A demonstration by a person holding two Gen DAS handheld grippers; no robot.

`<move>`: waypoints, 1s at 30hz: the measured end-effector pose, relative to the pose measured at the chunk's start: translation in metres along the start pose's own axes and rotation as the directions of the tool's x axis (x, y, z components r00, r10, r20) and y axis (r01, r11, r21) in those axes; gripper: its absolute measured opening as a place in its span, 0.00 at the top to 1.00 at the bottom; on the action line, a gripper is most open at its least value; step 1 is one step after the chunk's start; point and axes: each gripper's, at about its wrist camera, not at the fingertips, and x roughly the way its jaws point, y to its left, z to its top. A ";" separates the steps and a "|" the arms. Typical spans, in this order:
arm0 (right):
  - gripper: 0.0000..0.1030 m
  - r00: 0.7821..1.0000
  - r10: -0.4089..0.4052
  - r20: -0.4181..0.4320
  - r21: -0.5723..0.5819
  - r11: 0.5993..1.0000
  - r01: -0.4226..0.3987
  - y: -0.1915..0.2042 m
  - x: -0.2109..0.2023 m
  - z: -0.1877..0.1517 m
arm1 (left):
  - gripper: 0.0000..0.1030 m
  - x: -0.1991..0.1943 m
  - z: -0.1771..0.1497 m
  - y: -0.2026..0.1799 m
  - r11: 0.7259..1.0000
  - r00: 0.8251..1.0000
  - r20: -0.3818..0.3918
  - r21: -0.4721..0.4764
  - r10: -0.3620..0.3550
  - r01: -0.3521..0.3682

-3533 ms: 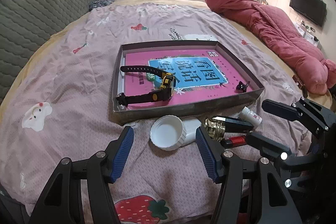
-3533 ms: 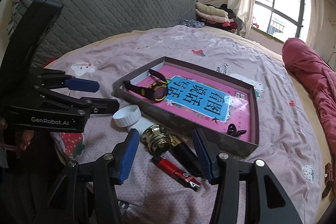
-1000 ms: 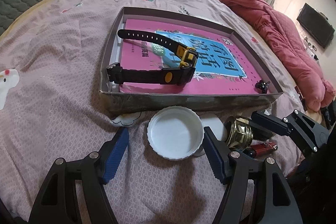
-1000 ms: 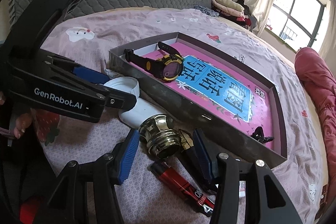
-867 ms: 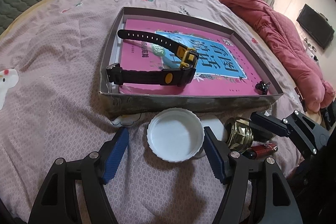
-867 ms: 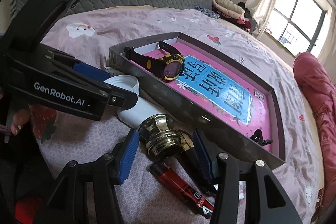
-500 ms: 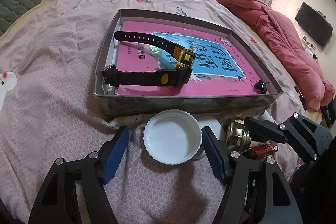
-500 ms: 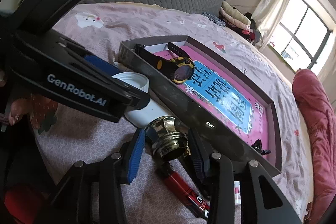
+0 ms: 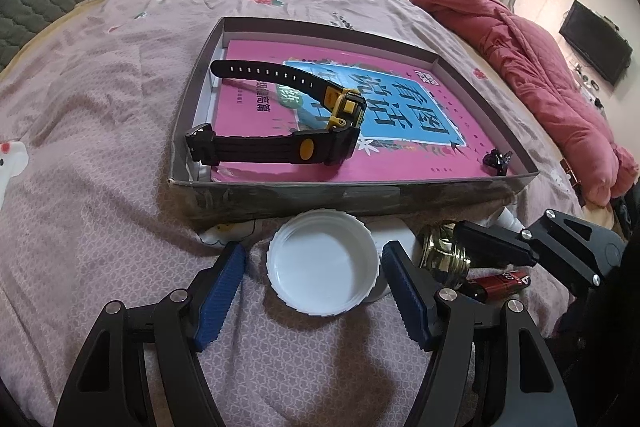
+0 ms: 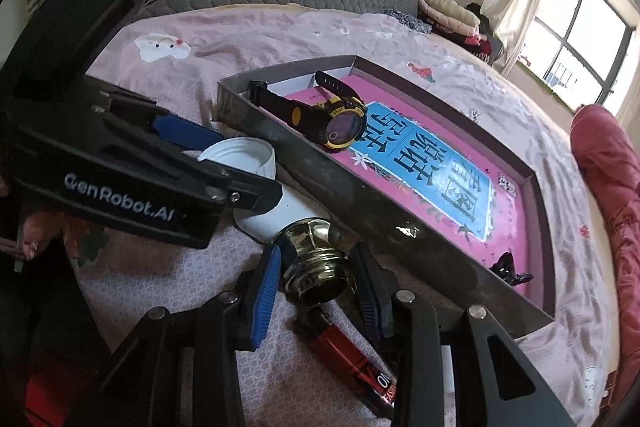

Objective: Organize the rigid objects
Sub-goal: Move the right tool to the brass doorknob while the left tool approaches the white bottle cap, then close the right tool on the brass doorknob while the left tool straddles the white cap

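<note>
Right gripper point(image 10: 316, 279) has closed around brass knob point(image 10: 318, 269).

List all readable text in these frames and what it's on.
"GenRobot.AI": white print on the left gripper body, in the right wrist view.
"看图说话": big title on the pink book in the tray.
"FASHION", partly cut off: red lighter.
Book's smaller print, its QR code and the watch face: too small to read.
</note>
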 end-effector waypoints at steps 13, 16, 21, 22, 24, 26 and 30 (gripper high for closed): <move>0.64 0.998 0.069 0.000 0.063 0.996 -0.069 -0.008 -0.003 -0.003 | 0.41 -0.002 0.000 -0.001 1.000 1.000 0.010 0.015 -0.014 0.013; 0.64 0.997 0.073 0.019 0.081 0.994 -0.074 -0.011 -0.010 -0.003 | 0.47 -0.003 0.001 -0.001 1.000 1.000 0.009 0.016 -0.027 0.027; 0.64 0.997 0.066 0.037 0.089 0.994 -0.069 -0.010 -0.015 -0.001 | 0.50 -0.004 0.001 -0.003 0.999 1.000 0.010 0.024 -0.029 0.029; 0.64 0.997 0.065 0.037 0.094 0.993 -0.068 -0.011 -0.016 -0.001 | 0.50 -0.004 0.001 -0.003 0.999 1.000 0.012 0.028 -0.026 0.026; 0.64 0.997 0.062 0.042 0.109 0.992 -0.067 -0.014 -0.018 -0.001 | 0.50 -0.005 0.001 -0.005 0.999 1.000 0.017 0.039 -0.019 0.018; 0.64 0.997 0.061 0.050 0.129 0.989 -0.067 -0.018 -0.020 -0.001 | 0.50 -0.007 0.001 -0.006 0.999 1.000 0.023 0.050 -0.010 0.009; 0.64 0.995 0.066 0.072 0.182 0.980 -0.078 -0.028 -0.025 -0.001 | 0.50 -0.011 0.001 -0.008 0.998 0.999 0.039 0.065 -0.006 0.003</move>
